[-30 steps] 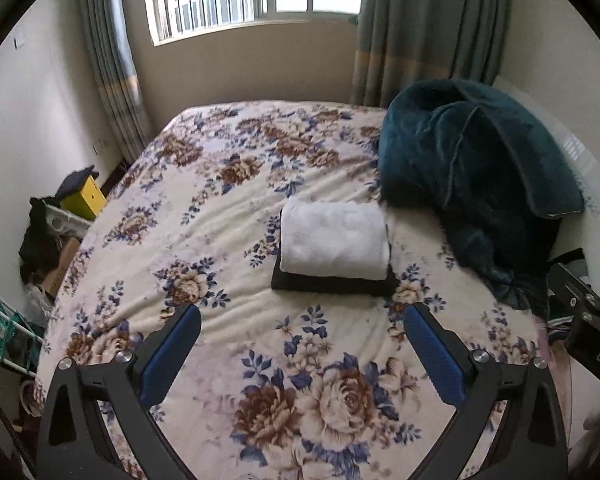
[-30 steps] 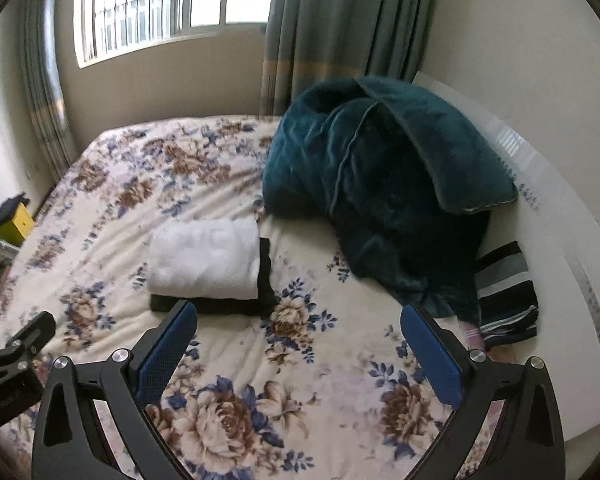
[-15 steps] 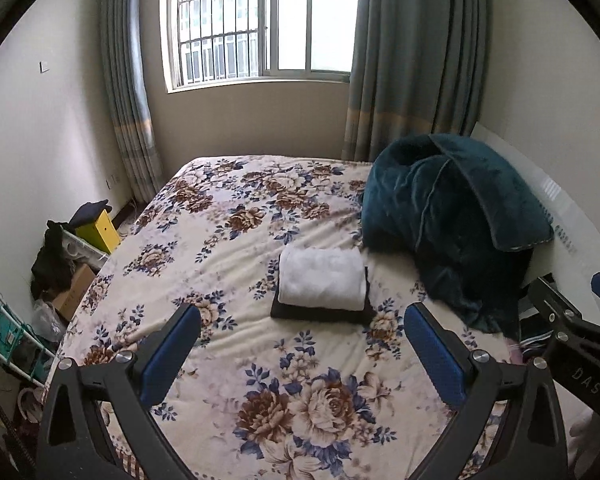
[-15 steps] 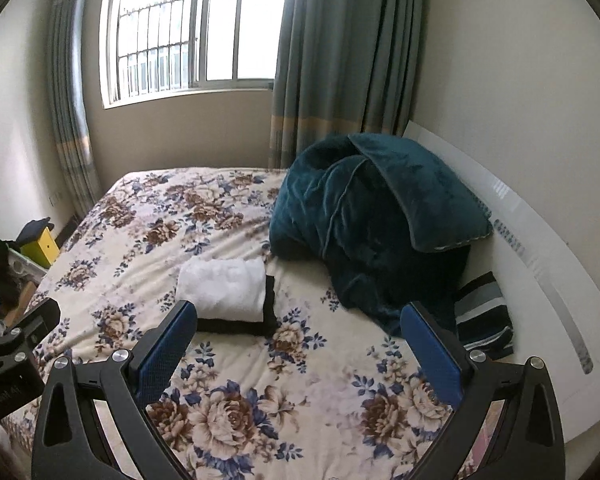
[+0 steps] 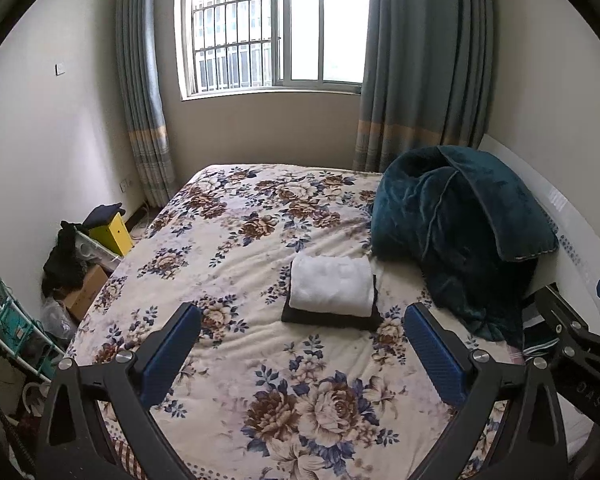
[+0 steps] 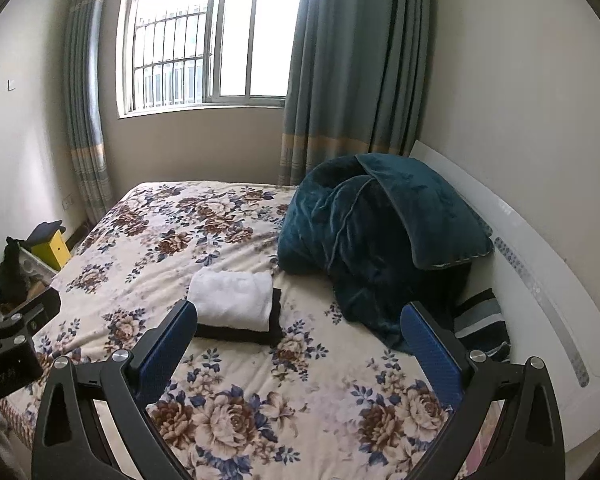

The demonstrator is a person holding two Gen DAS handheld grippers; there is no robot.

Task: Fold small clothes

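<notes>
the flowered bedspread lies bare and open in front of and left of the folded stack. a heaped teal blanket crowds the stack's right side, against the white headboard.

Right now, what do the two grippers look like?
Both match: the left gripper and the right gripper are black, Y-shaped frames with triangular cut-outs and silver screw heads. Their fingers carry blue ribbed pads. White lettering marks the right gripper's side, too small to read. No cables or sleeves show.
</notes>
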